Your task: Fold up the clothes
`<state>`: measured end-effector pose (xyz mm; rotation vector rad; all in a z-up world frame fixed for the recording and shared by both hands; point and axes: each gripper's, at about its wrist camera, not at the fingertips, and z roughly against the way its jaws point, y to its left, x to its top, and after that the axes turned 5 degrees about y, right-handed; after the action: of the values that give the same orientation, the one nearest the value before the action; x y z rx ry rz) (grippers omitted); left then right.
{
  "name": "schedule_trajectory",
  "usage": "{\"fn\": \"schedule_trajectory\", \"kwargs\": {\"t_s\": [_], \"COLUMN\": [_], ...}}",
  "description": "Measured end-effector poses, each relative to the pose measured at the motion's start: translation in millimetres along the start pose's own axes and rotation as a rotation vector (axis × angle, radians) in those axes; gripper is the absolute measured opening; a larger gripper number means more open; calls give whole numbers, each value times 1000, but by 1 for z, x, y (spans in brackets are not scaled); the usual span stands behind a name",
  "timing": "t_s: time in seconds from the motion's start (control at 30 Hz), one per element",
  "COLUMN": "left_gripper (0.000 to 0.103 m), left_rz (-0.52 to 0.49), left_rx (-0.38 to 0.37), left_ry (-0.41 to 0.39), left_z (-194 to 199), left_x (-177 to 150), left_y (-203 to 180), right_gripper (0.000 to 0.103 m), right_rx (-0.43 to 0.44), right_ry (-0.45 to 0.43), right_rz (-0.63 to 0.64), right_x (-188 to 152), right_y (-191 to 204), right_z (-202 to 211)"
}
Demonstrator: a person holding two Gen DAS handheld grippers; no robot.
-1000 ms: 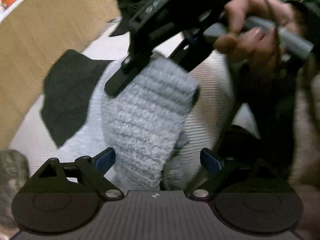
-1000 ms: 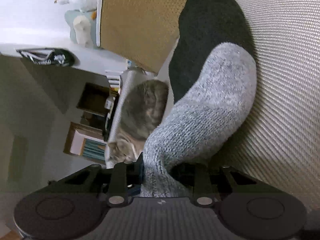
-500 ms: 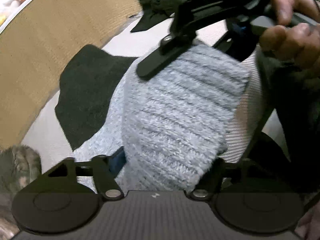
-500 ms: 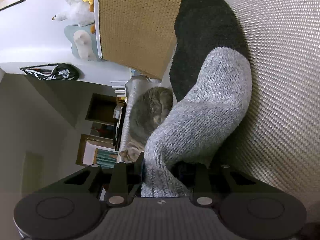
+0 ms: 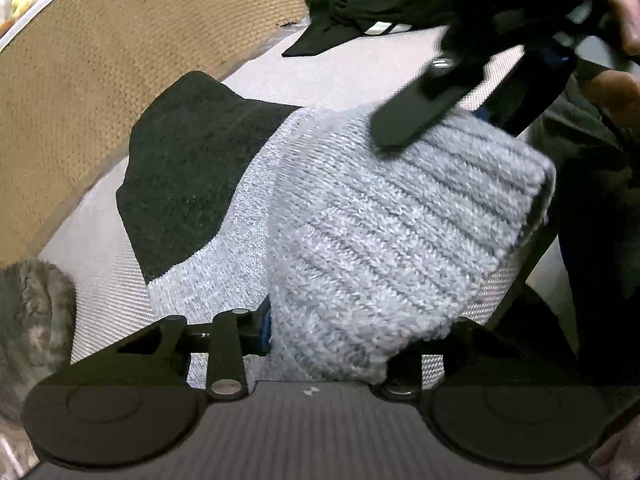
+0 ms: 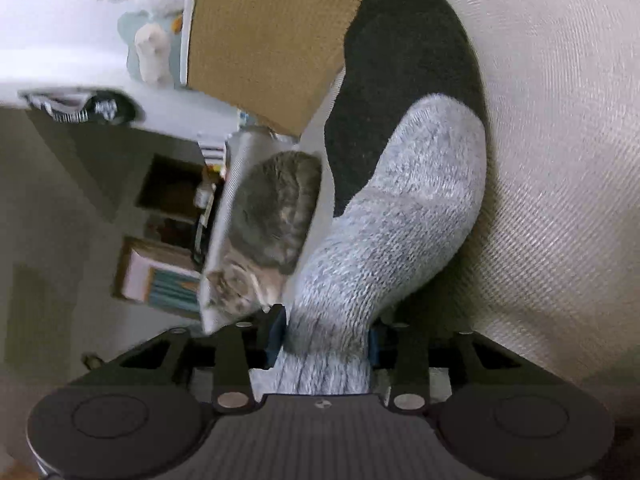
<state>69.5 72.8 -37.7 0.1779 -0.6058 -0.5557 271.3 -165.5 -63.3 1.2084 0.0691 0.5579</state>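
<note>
A thick grey knit sock (image 5: 384,232) with a black toe (image 5: 192,176) lies on a beige woven cushion (image 5: 352,76). Its ribbed cuff is folded back over the foot. My left gripper (image 5: 340,340) is shut on the near edge of the cuff. My right gripper (image 5: 452,108) grips the far corner of the cuff, seen from the left wrist view. In the right wrist view the right gripper (image 6: 326,340) is shut on the sock (image 6: 392,248), whose black toe (image 6: 408,80) points away.
A grey tabby cat (image 6: 264,232) lies at the cushion's edge, also at the lower left in the left wrist view (image 5: 32,320). A black garment (image 5: 360,8) lies at the back. A tan woven panel (image 5: 120,60) borders the cushion.
The left gripper has closed on the near edge of the cuff. The right gripper has carried the cuff up and to the right, spreading the cuff wider.
</note>
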Motion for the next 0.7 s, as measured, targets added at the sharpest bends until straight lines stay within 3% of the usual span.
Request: {"fn": "schedule_trajectory", "kwargs": {"t_s": [0.13, 0.23, 0.4, 0.53, 0.7], "left_gripper": [39, 37, 37, 37, 37], "left_rz": [58, 147, 190, 203, 235], "left_rx": [1, -32, -56, -63, -93], "left_ry": [-26, -41, -43, -48, -52], "left_z": [5, 9, 9, 10, 10], "left_x": [-2, -3, -1, 3, 2], "left_y": [10, 27, 42, 46, 54], "right_gripper": [46, 47, 68, 73, 73], "right_rx": [-153, -291, -630, -837, -1009], "right_ry": [37, 39, 14, 63, 105], "right_rz": [190, 399, 923, 1298, 1541], "right_x": [-4, -15, -57, -96, -123], "right_y": [28, 54, 95, 90, 62], "right_z": [10, 13, -3, -35, -72]}}
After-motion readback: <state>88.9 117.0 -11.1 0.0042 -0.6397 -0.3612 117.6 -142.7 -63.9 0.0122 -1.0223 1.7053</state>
